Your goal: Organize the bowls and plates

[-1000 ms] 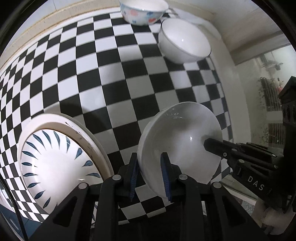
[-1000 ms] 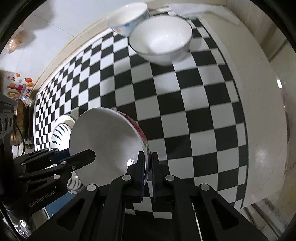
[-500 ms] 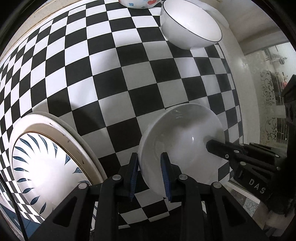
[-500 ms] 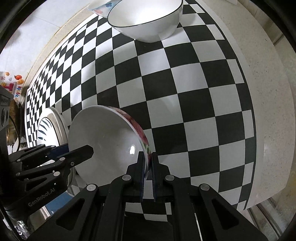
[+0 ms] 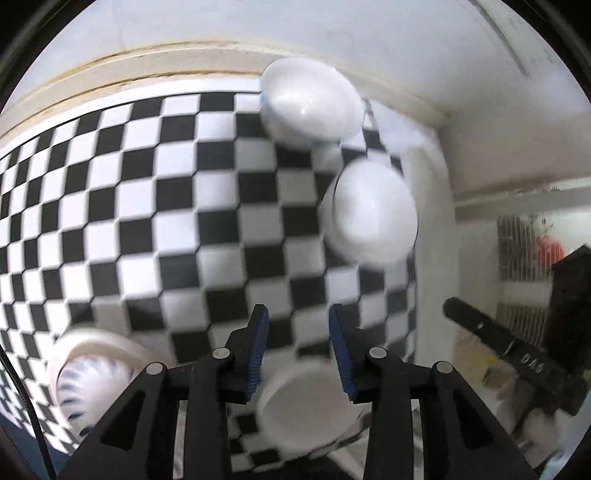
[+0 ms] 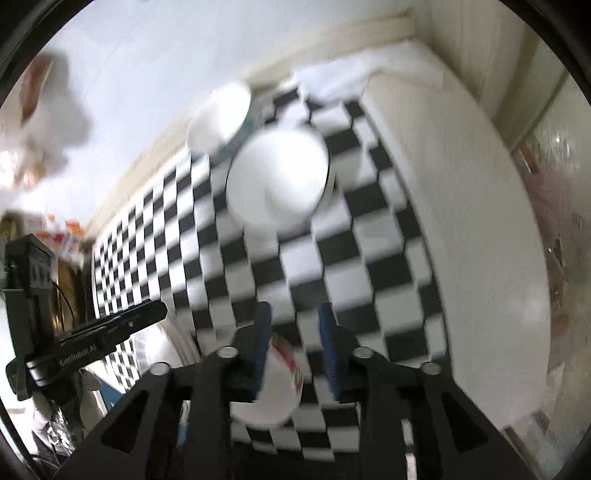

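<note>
My left gripper [image 5: 297,338] is open and empty; a white bowl [image 5: 306,406] sits on the checkered cloth just below its jaws. The same bowl, with a red floral rim [image 6: 275,384], lies under my right gripper [image 6: 293,339], which is also open and empty. Two more bowls stand at the far end: a plain white bowl [image 5: 369,214] [image 6: 277,181] and a patterned bowl [image 5: 310,99] [image 6: 221,118] behind it. A plate with blue leaf marks [image 5: 92,373] lies at the lower left. Both views are motion blurred.
The black-and-white checkered cloth [image 5: 147,221] covers the counter. A pale counter edge [image 6: 461,221] runs along the right, with a wall [image 5: 221,29] behind. The right gripper's body [image 5: 517,350] shows at the right of the left wrist view.
Both grippers let go of the white bowl and opened. They pulled back and up, so the bowl now rests on the cloth below the jaws and the far bowls sit lower in view.
</note>
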A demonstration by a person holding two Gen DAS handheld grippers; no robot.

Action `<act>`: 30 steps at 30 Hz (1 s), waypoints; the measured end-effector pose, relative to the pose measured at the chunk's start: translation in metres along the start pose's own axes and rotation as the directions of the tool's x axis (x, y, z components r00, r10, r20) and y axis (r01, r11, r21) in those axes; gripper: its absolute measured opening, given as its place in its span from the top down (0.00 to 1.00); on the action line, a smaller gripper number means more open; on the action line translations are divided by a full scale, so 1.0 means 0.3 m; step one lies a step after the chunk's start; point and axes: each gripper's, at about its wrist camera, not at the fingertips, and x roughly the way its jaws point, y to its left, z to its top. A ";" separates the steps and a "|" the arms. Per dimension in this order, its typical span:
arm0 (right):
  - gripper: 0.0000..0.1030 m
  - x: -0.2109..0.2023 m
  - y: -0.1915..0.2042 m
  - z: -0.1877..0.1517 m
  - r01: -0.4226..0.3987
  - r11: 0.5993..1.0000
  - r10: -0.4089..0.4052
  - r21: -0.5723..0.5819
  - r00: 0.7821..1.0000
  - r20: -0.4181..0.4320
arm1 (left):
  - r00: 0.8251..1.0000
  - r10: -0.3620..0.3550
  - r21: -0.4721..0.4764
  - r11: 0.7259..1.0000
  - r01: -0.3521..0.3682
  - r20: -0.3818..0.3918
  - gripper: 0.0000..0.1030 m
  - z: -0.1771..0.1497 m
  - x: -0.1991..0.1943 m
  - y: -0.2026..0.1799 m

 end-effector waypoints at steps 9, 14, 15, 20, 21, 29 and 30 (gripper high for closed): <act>0.66 0.201 -0.068 0.256 -0.031 0.997 0.036 0.069 0.997 -0.065 | 0.997 -0.003 0.037 0.999 0.006 -0.081 0.69 0.232 0.219 -0.112; 0.76 0.287 -0.089 0.308 -0.012 0.997 0.020 0.074 0.995 -0.098 | 0.994 0.044 0.080 0.996 -0.036 -0.100 0.71 0.251 0.284 -0.140; 0.83 0.300 -0.092 0.314 -0.012 0.997 0.020 0.075 0.994 -0.104 | 0.994 0.049 0.085 0.996 -0.041 -0.095 0.71 0.249 0.287 -0.143; 0.88 0.330 -0.098 0.331 -0.014 0.997 0.022 0.070 0.994 -0.111 | 0.995 0.069 0.108 0.992 -0.060 -0.077 0.72 0.238 0.284 -0.155; 0.88 0.330 -0.095 0.334 -0.011 0.998 0.018 0.066 0.994 -0.108 | 0.995 0.074 0.109 0.992 -0.065 -0.074 0.73 0.232 0.282 -0.156; 0.89 0.285 -0.086 0.327 -0.017 0.999 0.021 0.049 0.996 -0.085 | 0.996 0.080 0.137 0.988 -0.076 -0.024 0.73 0.214 0.215 -0.191; 0.89 0.272 -0.085 0.326 -0.017 0.999 0.021 0.048 0.997 -0.080 | 0.997 0.076 0.140 0.987 -0.073 -0.018 0.73 0.209 0.201 -0.198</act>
